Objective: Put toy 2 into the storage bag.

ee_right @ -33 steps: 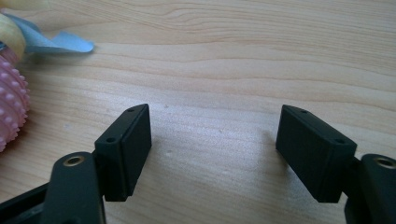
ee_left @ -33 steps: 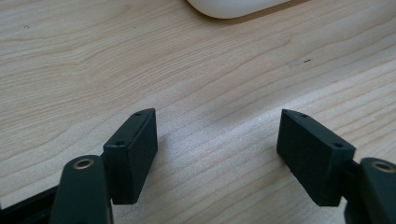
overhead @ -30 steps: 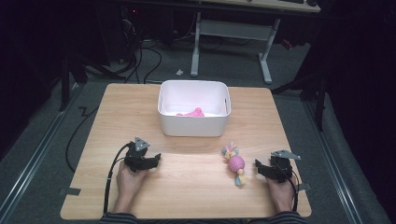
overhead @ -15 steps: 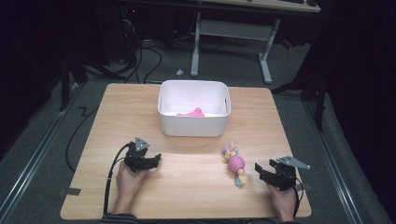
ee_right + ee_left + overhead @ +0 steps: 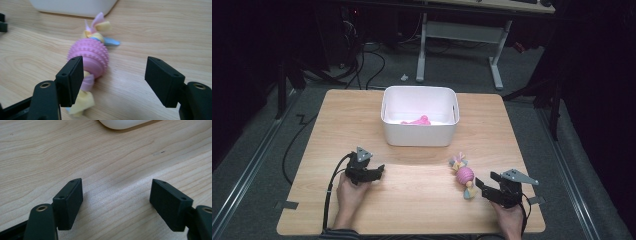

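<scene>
No writing or brand mark can be read on anything. Near the desk's (image 5: pixel 422 210) front right corner, the right gripper (image 5: pixel 113 67) holds its jaws wide with nothing between them. The pink knobbly toy (image 5: pixel 90 57) with pastel fabric knots lies just beyond, partly behind one jaw. Toward the front left, the left gripper (image 5: pixel 116 192) gapes over bare wood. Farthest back stands the white bin (image 5: pixel 419 136).

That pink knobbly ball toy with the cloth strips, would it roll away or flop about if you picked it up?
The toy probably won't roll far: knotted cloth strips stick out of both ends. Those strips look soft, so they would likely dangle. The ball's nubs should give the open right hand-held gripper some grip.
</scene>
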The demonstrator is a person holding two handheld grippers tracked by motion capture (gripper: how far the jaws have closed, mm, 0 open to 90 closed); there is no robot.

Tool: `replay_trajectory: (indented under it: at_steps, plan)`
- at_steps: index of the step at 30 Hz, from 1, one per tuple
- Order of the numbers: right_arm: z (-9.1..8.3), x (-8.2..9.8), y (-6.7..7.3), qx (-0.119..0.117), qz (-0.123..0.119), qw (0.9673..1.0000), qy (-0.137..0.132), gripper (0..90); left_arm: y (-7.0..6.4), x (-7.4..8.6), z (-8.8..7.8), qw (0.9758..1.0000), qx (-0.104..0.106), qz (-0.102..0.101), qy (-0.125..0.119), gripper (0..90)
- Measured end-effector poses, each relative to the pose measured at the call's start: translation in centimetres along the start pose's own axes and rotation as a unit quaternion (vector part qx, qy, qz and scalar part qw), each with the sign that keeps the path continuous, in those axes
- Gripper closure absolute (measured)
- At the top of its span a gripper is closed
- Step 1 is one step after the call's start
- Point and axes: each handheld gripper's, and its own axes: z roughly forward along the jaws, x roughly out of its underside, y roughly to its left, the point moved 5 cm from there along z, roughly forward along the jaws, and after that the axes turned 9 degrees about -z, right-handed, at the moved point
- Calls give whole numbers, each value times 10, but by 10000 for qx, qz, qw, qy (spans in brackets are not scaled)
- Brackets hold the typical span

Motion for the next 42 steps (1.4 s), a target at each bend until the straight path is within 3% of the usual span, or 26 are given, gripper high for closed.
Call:
replay_trajectory:
  at_steps: [7,17,22,28,42]
  plan:
    - [6,-15,18,-131,-293,9995,80,317,0,0,0,10000,4,6,2,264]
    - [31,-22,28,-193,-525,9975,430,298,0,0,0,10000,7,1,0,263]
    - [41,-22,28,-198,-568,9960,663,295,0,0,0,10000,11,3,8,262]
    - [49,-20,27,-244,-438,9947,900,279,0,0,0,10000,11,5,11,262]
    - [61,-23,36,-359,-600,9886,1332,301,0,0,0,10000,9,8,5,261]
